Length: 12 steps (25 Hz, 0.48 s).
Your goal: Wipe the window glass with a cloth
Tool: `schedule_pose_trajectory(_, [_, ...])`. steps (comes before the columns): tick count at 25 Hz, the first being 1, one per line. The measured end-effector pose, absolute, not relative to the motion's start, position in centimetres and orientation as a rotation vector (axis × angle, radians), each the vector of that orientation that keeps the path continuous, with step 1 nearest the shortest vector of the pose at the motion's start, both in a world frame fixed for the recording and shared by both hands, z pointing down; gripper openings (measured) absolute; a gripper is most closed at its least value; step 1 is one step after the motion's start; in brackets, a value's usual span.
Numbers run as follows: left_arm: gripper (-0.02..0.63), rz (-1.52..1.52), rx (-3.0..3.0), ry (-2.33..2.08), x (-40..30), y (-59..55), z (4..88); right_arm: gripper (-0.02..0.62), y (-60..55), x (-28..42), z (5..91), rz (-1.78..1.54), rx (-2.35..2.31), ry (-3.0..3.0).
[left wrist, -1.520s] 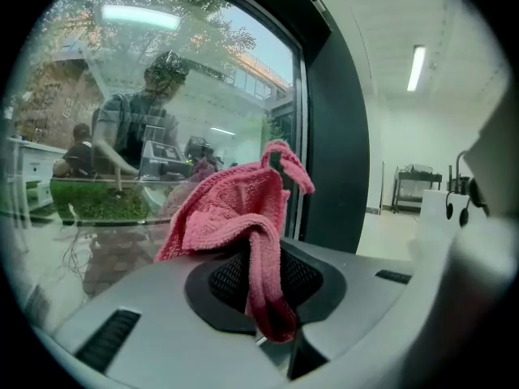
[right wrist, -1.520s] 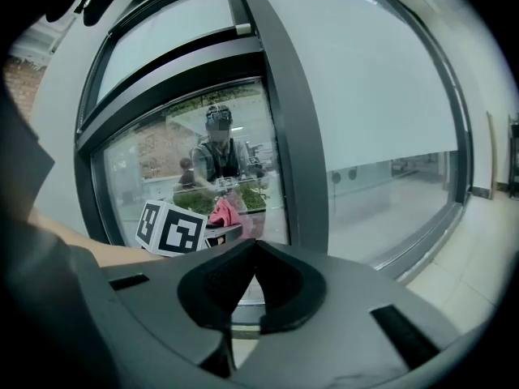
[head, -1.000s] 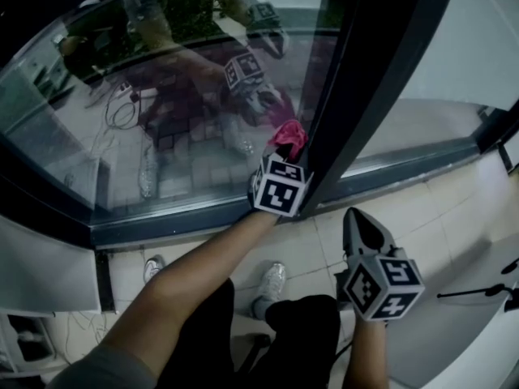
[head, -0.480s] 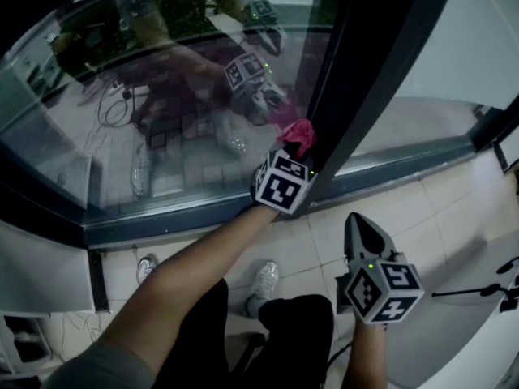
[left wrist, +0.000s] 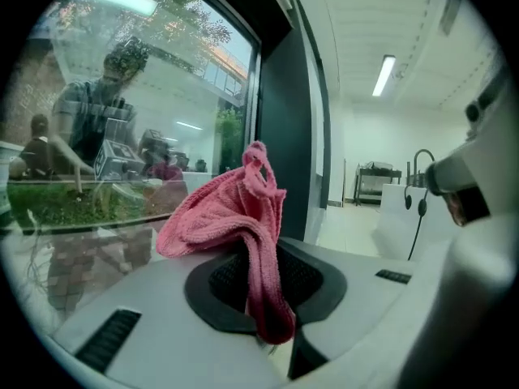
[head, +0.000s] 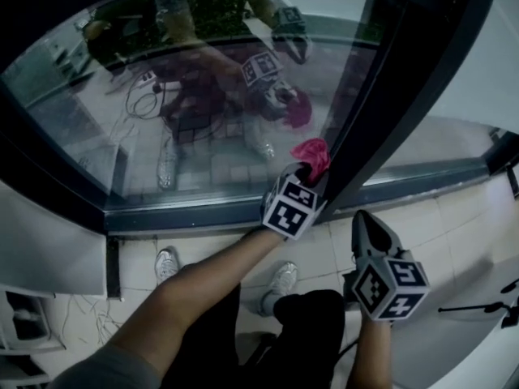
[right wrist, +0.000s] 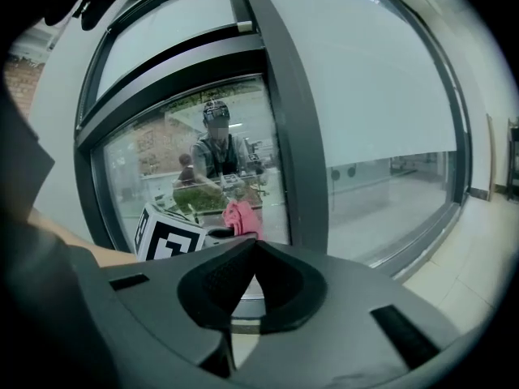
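A pink cloth [head: 312, 154] is pinched in my left gripper [head: 305, 171], which is shut on it and holds it against the window glass [head: 186, 104] near the lower right corner, next to the dark frame post [head: 381, 96]. In the left gripper view the pink cloth [left wrist: 235, 217] bunches above the shut jaws, with the window glass [left wrist: 122, 136] to its left. My right gripper [head: 365, 227] hangs lower and to the right, away from the glass, shut with nothing in it. From the right gripper view, the pink cloth [right wrist: 241, 217] and left gripper [right wrist: 223, 235] appear ahead.
A dark sill [head: 203, 211] runs under the pane. A second pane [head: 454, 136] lies right of the post. The person's legs and shoes [head: 280, 280] stand on the tiled floor [head: 324, 250]. A white counter edge [head: 486, 331] is at the lower right.
The left gripper with the cloth has slid a little rightward and up along the glass toward the frame post. The right gripper has stayed low.
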<state>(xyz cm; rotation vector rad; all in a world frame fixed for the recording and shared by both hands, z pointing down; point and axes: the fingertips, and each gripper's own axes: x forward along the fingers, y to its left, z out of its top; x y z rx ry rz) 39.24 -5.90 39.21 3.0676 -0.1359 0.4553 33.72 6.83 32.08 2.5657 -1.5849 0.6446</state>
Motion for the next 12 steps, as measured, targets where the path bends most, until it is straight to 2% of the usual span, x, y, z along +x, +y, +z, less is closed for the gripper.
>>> schedule_pose_trajectory(12, [0.058, 0.419, 3.032, -0.483, 24.9, -16.2, 37.6, 0.0, -3.8, 23.8, 30.3, 0.568, 2.347, -1.867])
